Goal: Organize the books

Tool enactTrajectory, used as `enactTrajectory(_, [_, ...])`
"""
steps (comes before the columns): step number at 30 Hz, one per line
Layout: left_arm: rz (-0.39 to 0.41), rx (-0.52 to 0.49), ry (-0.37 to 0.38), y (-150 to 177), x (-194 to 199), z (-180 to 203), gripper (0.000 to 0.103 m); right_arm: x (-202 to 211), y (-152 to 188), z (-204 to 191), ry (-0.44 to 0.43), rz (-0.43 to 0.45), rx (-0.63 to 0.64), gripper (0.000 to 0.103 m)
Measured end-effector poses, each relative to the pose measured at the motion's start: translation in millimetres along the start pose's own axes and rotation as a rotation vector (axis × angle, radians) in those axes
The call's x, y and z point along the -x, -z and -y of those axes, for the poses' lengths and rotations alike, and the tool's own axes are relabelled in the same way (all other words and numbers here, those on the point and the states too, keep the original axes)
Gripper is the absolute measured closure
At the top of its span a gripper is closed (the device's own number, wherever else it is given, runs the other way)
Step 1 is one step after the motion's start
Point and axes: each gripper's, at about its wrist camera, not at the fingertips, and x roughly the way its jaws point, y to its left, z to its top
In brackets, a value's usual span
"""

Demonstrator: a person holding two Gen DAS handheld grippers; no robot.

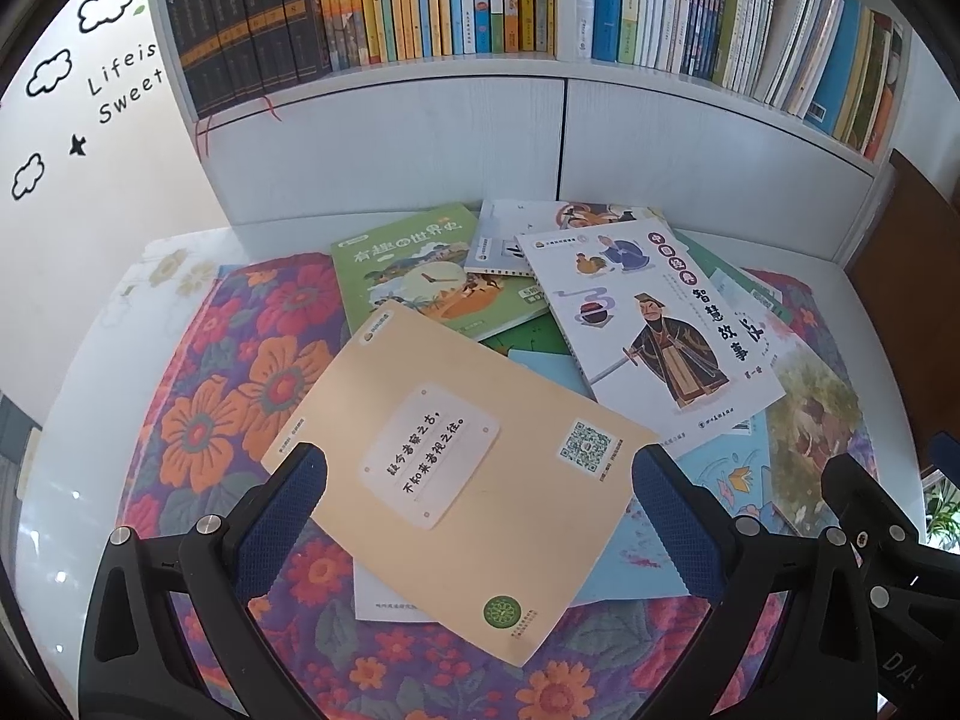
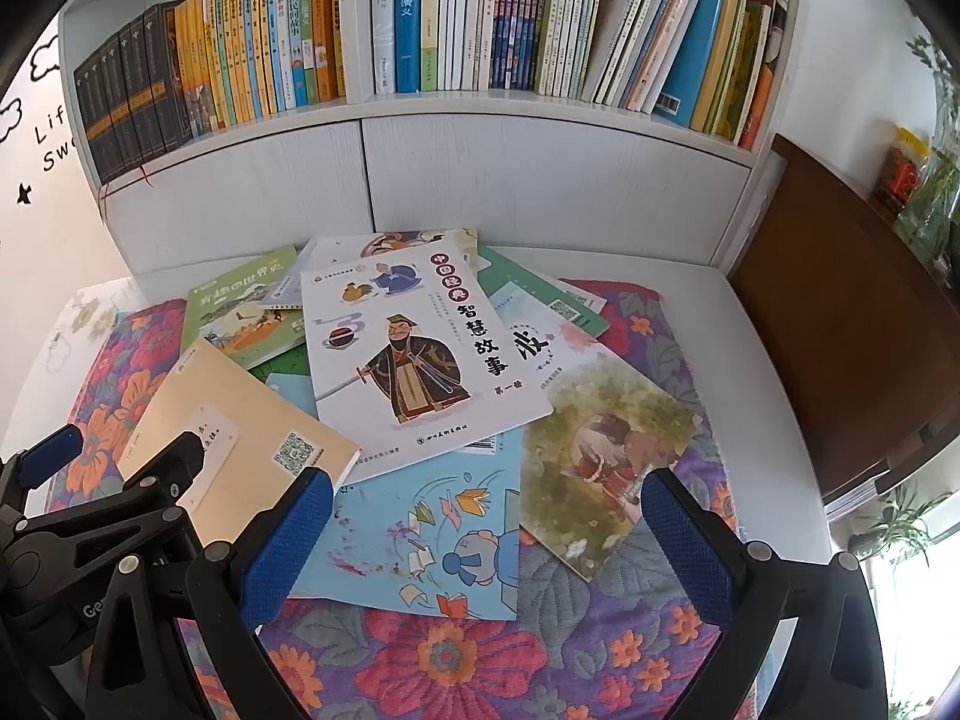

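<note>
Several thin books lie in a loose pile on a floral mat (image 1: pixel 252 396). A tan book (image 1: pixel 468 468) lies back cover up at the front, and also shows in the right wrist view (image 2: pixel 252 438). A white book with a robed swordsman (image 1: pixel 654 324) (image 2: pixel 408 360) lies on top behind it. A green book (image 1: pixel 420 270) lies at the back left. A light blue book (image 2: pixel 420 540) and a leafy picture book (image 2: pixel 606 444) lie at the front right. My left gripper (image 1: pixel 480 516) is open above the tan book. My right gripper (image 2: pixel 486 528) is open above the blue book.
A white bookshelf (image 1: pixel 456 69) full of upright books stands behind the table, with closed cabinet doors (image 1: pixel 420 150) below. A brown board (image 2: pixel 840 312) leans at the right, with plants (image 2: pixel 936 192) beyond. A wall with decals (image 1: pixel 90 120) is at the left.
</note>
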Motion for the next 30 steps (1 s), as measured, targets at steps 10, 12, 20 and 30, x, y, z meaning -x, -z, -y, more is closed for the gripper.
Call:
enactTrajectory(10, [0.001,0.003,-0.006,0.2,-0.1,-0.5,0.001,1.6,0.1,-1.2,-0.007,0.003,0.005,0.000])
enactTrajectory(12, [0.003,0.001,-0.005,0.2,0.0,-0.4,0.001,1.9,0.3,-0.9,-0.011,0.004,0.004,0.000])
enactTrajectory(20, [0.006,0.002,-0.008,-0.1,1.1,-0.8,0.001,3.3,0.3,-0.3,-0.018,0.004,0.003,0.000])
enactTrajectory(30, [0.006,0.001,-0.017,0.3,2.3,0.4,0.001,2.2,-0.2,-0.9,-0.026,0.000,0.003,0.000])
